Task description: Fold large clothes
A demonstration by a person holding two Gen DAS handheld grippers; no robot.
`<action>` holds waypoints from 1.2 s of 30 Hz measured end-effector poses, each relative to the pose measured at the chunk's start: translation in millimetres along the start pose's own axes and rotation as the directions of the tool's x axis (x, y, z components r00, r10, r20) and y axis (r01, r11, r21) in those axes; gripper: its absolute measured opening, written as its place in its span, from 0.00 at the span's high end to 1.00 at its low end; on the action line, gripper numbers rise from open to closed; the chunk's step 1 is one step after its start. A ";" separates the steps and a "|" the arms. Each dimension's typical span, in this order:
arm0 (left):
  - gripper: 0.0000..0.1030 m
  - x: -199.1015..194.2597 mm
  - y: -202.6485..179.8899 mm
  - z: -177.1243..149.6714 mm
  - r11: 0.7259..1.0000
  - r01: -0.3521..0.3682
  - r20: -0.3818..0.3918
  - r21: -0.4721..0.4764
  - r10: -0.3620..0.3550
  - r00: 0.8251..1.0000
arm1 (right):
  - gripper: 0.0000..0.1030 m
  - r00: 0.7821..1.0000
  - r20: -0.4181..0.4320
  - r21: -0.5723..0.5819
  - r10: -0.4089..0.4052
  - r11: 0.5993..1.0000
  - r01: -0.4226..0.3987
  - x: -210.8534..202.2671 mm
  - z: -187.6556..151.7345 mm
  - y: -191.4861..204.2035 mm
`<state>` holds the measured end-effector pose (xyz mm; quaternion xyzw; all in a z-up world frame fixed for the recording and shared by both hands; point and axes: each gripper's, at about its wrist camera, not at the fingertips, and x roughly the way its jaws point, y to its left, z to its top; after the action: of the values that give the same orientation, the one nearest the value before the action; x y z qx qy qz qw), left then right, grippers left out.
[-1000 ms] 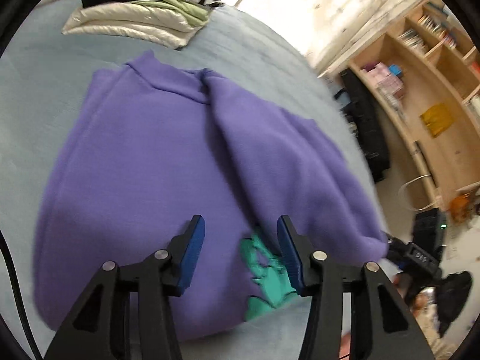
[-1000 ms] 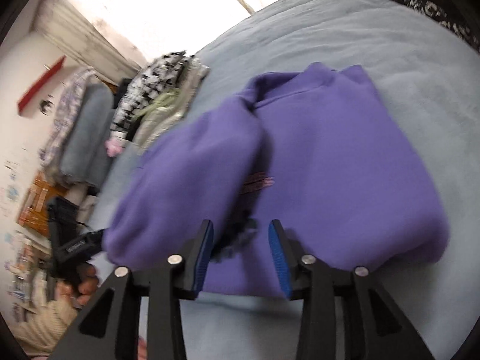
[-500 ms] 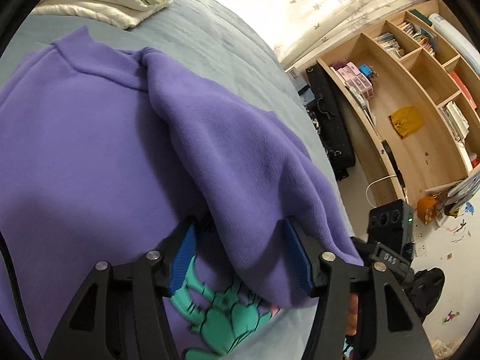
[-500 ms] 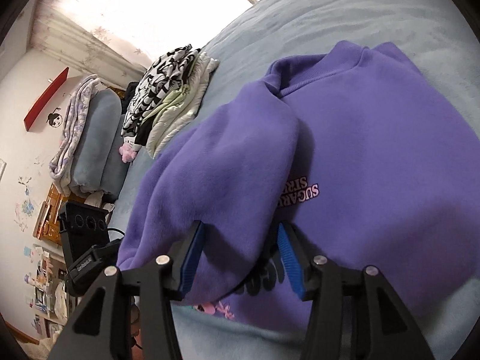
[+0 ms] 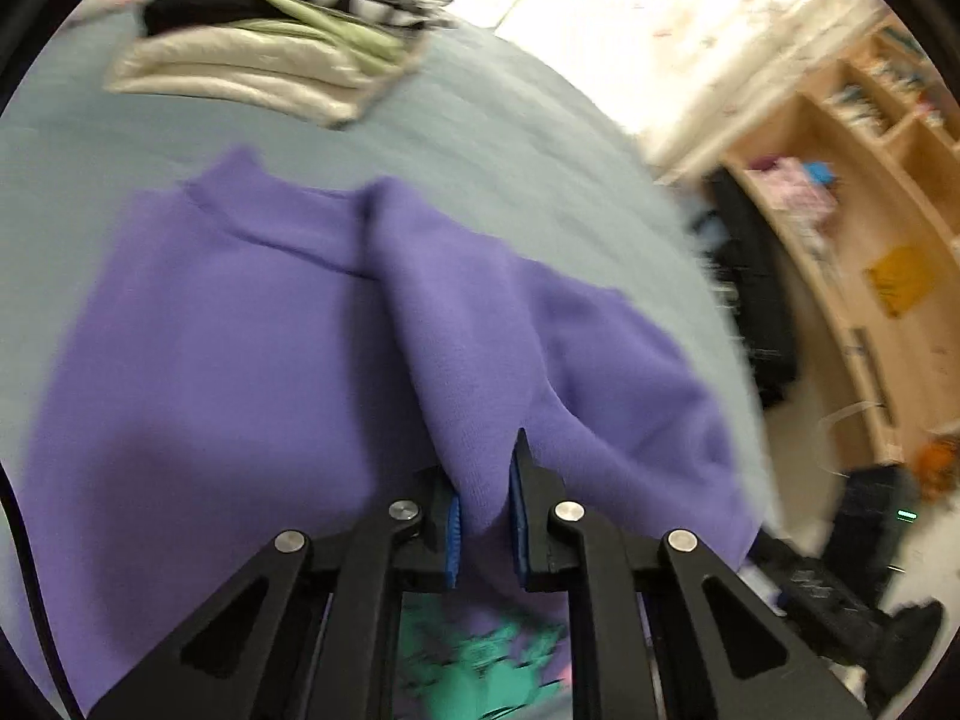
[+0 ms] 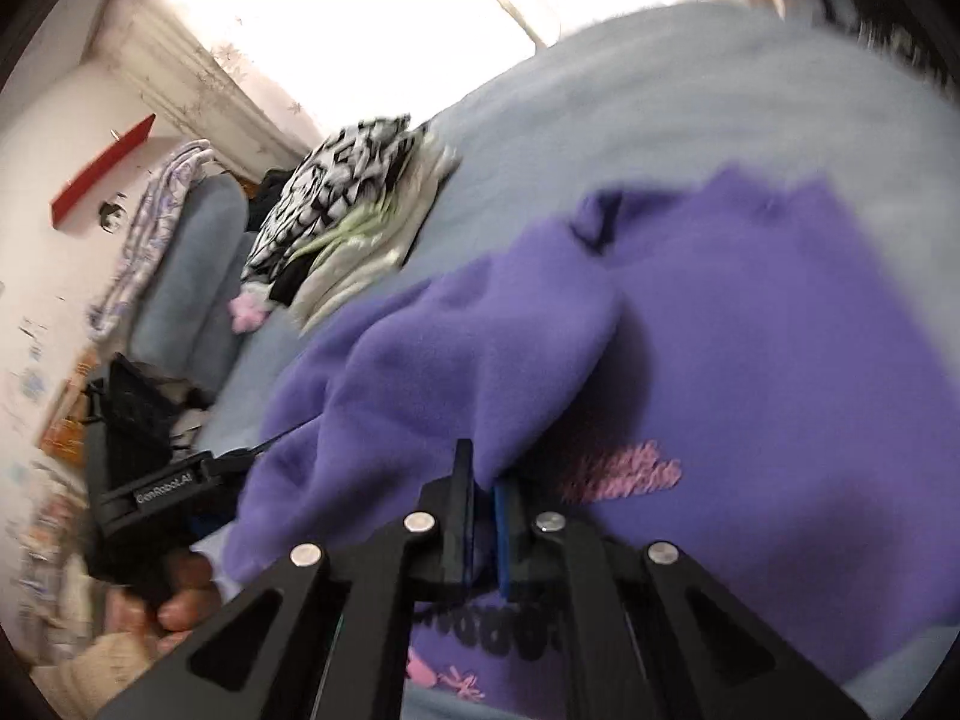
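Purple sweatshirt lies spread on the pale blue bed, collar toward the far end where the stack of folded clothes sits, hem at the near edge, so its long axis runs away from both cameras. Left gripper is pinched down on a fold of purple fabric, blue pads pressing it from both sides, and that fold is the sleeve draped diagonally from the collar across the chest. Right gripper is nearly closed too, a lip of the same sleeve nipped between its fingers, just over the pink lettering. Teal print peeks out below the left claw. Both views are blurred.
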<state>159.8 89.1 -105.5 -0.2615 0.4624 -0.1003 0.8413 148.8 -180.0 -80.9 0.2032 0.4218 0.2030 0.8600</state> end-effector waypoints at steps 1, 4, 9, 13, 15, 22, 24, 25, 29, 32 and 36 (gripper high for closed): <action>0.90 0.2 4.3 -0.3 0.999 -0.032 -0.018 -0.020 0.032 0.999 | 0.96 0.999 0.019 0.000 -0.026 1.000 0.026 -5.5 1.5 2.3; 0.89 12.8 20.2 -13.5 0.991 -0.110 -0.088 -0.074 0.104 0.991 | 0.96 0.994 0.014 0.007 -0.107 0.994 0.107 -8.2 -3.5 2.2; 0.87 17.2 4.9 -28.5 0.972 -0.231 -0.049 0.034 0.233 0.971 | 0.96 0.976 -0.106 0.092 -0.192 0.975 0.202 21.4 -37.6 -21.0; 0.85 12.2 -7.2 -28.6 0.964 -0.259 -0.039 0.057 0.262 0.964 | 0.94 0.979 -0.106 0.109 -0.176 0.976 0.187 13.5 -39.2 -22.4; 0.81 13.6 -11.2 -29.6 0.962 -0.264 -0.032 0.067 0.267 0.963 | 0.93 0.982 -0.090 0.106 -0.166 0.979 0.175 2.8 -38.7 -20.2; 0.50 -0.8 4.1 -32.3 0.964 -0.246 -0.009 0.098 0.248 0.969 | 0.86 0.978 -0.108 0.073 -0.179 0.979 0.188 3.1 -43.6 -18.3; 0.37 -10.6 6.4 -32.7 0.958 -0.274 0.021 0.086 0.274 0.962 | 0.79 0.972 -0.116 0.072 -0.202 0.975 0.211 -1.4 -37.8 -15.0; 0.37 -16.4 8.7 -32.9 0.960 -0.270 0.033 0.076 0.268 0.963 | 0.75 0.970 -0.108 0.070 -0.216 0.972 0.224 -5.5 -36.4 -14.3; 0.37 -31.9 9.7 -31.7 0.962 -0.268 0.073 0.045 0.265 0.962 | 0.74 0.965 -0.017 0.056 -0.263 0.963 0.263 -28.0 -28.9 -3.3; 0.37 -41.3 -5.5 -27.9 0.963 -0.259 0.158 0.073 0.246 0.956 | 0.74 0.965 0.054 0.020 -0.258 0.966 0.257 -37.6 -20.2 9.9; 0.40 -33.1 -34.0 -19.9 0.955 -0.254 0.220 0.151 0.218 0.951 | 0.74 0.968 0.097 -0.066 -0.230 0.969 0.237 -25.7 -3.9 32.4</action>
<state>127.5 67.0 -72.0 -0.1369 0.3924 -0.0126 0.9095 125.4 -165.7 -49.7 0.1274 0.3961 0.1073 0.9030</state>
